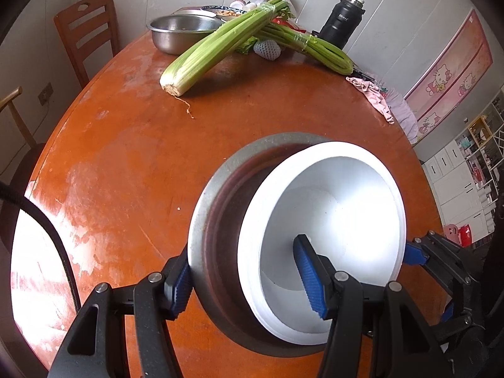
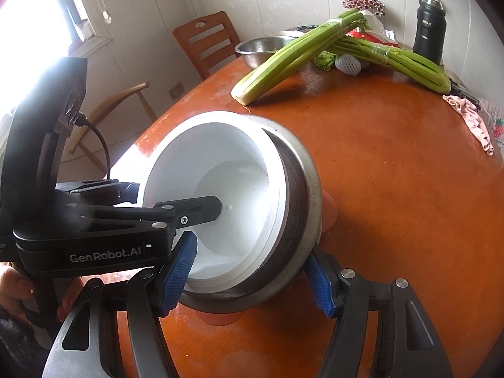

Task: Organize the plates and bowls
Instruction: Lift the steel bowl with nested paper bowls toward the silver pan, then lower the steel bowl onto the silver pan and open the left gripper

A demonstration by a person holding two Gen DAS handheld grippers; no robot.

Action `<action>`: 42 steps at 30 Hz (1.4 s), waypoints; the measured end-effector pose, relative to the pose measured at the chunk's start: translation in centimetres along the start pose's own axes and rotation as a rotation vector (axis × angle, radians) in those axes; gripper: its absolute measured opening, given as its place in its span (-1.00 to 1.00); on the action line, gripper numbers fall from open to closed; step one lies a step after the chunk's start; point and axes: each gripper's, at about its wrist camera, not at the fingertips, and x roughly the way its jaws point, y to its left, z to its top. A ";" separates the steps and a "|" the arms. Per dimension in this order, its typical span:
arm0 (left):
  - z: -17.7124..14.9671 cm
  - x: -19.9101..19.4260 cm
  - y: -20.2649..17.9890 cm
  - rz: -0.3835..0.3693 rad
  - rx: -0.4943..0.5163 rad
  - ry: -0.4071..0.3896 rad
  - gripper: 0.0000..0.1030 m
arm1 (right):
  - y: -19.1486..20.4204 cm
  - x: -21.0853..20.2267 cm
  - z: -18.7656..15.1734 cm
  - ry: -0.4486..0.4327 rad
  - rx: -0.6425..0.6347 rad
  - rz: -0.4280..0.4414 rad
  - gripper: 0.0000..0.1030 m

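A white bowl (image 1: 334, 217) is nested inside a steel plate-like dish (image 1: 201, 220), and the stack is held tilted on its side above the round orange table (image 1: 126, 163). My left gripper (image 1: 247, 283) is shut on the stack's rim, one blue pad inside the white bowl and one behind the steel dish. My right gripper (image 2: 249, 278) grips the same stack (image 2: 220, 195) from the opposite side, pads on either side of the rims. The left gripper's body (image 2: 104, 220) shows in the right wrist view.
A steel bowl (image 1: 179, 33), two celery bunches (image 1: 217, 47), a netted fruit (image 1: 267, 48), a black thermos (image 1: 341, 22), dishes and a pink cloth (image 1: 373, 94) lie at the table's far side. Wooden chairs (image 1: 88, 34) stand to the left.
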 end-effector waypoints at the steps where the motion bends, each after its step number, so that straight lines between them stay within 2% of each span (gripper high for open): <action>1: 0.0 0.1 0.1 0.000 -0.002 0.002 0.14 | 0.0 0.1 0.0 0.000 -0.002 -0.002 0.34; 14: 0.2 0.1 0.1 0.079 0.026 -0.028 0.14 | 0.8 0.0 -0.1 -0.019 -0.052 -0.053 0.34; 20: 0.0 0.2 0.3 0.079 0.029 -0.028 0.14 | 0.4 -0.1 -0.1 -0.022 -0.039 -0.057 0.34; 29: -0.6 -2.8 0.8 0.144 0.009 -0.125 0.16 | 0.2 -1.8 -0.3 -0.062 -0.030 -0.064 0.34; 34: -1.9 -5.7 -0.4 0.178 0.015 -0.199 0.31 | 0.6 -4.8 -1.0 -0.147 -0.046 -0.092 0.34; 38: -3.6 -7.1 -2.0 0.184 0.041 -0.217 0.36 | 1.1 -7.1 -2.7 -0.195 -0.066 -0.110 0.34; 42: -6.1 -8.2 -3.9 0.191 0.066 -0.234 0.38 | 1.7 -8.4 -4.8 -0.206 -0.083 -0.117 0.35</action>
